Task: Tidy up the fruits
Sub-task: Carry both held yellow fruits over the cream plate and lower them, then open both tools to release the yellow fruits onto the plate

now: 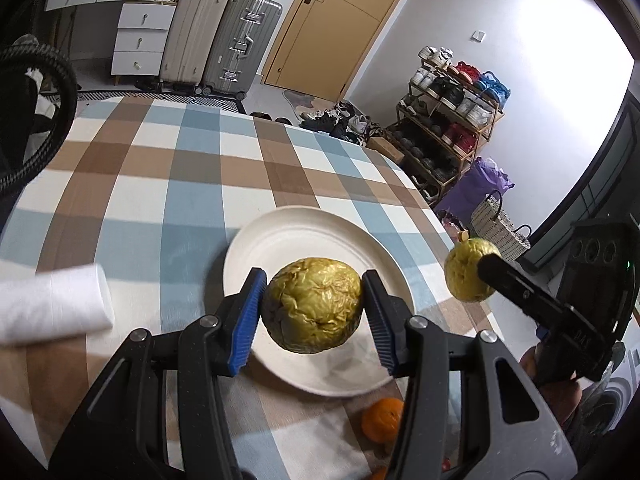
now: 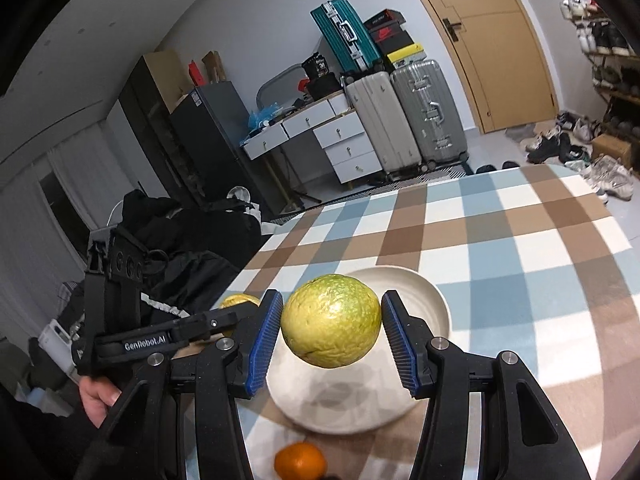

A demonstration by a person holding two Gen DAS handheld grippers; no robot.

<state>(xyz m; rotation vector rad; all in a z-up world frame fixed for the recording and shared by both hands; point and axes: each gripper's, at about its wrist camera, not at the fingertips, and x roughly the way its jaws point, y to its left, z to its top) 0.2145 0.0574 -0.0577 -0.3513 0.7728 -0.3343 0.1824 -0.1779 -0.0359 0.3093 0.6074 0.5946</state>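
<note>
Holding one fruit apiece, both grippers hang above the white plate (image 1: 320,236) near the middle of each wrist view. The left gripper (image 1: 314,308) has its blue-padded fingers (image 1: 248,312) closed part way around a wrinkled, golden-brown round fruit (image 1: 314,306), pads touching its widest part on both sides, and the fruit sits clear of the plate below. The right gripper (image 2: 330,328) likewise grips a yellow-green pebbled citrus (image 2: 330,320) across its middle, raised over the same plate (image 2: 432,300). In the left view that citrus (image 1: 466,274) appears at the right of the frame, beyond the plate's edge. An orange (image 1: 382,418) lies on the checked tabletop (image 1: 160,200) at the lower middle, just beside the plate's near rim, and a rolled white cloth (image 1: 52,304) rests at the left. The wrinkled fruit looks softened and probably bruises easily, so a light squeeze at its equator seems wise; the citrus looks firmer, with a dimpled rind that should grip well against ribbed pads. Both are round and likely to roll once set down, so the plate's shallow centre is the safer place to release them.
</note>
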